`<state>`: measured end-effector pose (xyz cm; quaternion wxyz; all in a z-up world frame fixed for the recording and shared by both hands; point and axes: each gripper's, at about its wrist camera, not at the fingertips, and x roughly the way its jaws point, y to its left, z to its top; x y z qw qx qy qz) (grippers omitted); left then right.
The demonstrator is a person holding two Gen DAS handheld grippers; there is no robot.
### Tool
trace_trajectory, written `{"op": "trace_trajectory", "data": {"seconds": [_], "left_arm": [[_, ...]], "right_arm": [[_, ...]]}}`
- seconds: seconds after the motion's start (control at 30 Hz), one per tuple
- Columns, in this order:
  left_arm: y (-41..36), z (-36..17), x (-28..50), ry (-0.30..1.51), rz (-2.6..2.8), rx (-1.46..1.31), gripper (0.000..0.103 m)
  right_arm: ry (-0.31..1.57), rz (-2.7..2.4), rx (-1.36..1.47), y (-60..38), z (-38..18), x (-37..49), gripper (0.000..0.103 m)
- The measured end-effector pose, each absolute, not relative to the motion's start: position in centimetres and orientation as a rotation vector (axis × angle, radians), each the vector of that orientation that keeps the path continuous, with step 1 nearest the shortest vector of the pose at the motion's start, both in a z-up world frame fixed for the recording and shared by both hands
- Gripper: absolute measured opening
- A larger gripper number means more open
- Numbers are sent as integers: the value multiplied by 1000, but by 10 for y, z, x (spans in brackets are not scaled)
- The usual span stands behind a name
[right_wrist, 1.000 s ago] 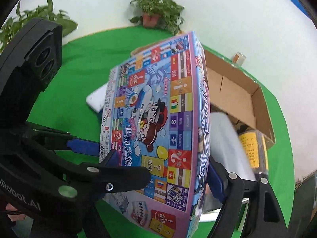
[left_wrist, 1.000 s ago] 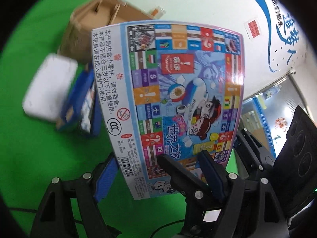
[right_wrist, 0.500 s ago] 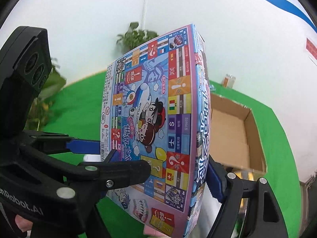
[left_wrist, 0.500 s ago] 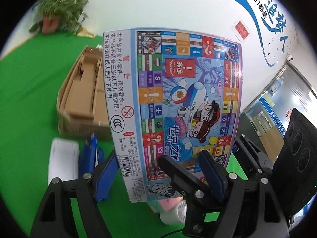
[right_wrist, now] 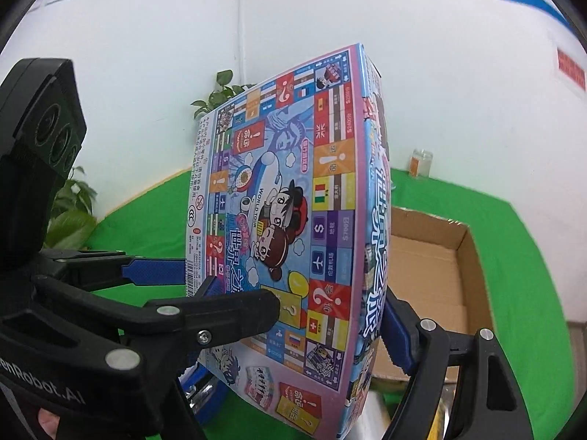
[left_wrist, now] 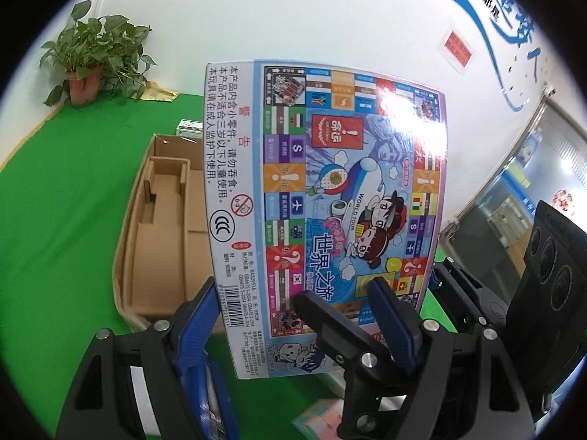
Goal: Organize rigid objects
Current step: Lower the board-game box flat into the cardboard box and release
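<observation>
Printed on board game box (left_wrist: pixel 326 198): "WORLD TOUR", "世界之旅", red card "命运 DESTINY", warning heading "警告", CCC mark, age-restriction symbol, barcode, "$" squares. Same title repeated on box side (right_wrist: pixel 378 227). On gripper body (right_wrist: pixel 40 392): "nRobot.AI", partly cut off. Blue Chinese lettering on wall (left_wrist: pixel 513 3), not fully legible.

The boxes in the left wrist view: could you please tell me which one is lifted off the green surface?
The colourful board game box, printed with cartoon children and flags, is held in the air. The open brown cardboard box and the small white box behind it rest on the green cloth.
</observation>
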<state>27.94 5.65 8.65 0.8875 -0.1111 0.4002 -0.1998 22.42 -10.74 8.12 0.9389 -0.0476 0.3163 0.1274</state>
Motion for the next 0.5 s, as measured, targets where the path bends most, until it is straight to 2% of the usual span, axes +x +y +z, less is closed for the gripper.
{"op": "trace_trajectory", "data": {"seconds": [0.17,0.5], "left_arm": [[55,78,320,902,-401,-211,81],[52,24,376,1093,-356,-220,81]], "right_arm": [[713,267,-15,-121,68,276,77],[935,278,94,-134,9,358,77]]}}
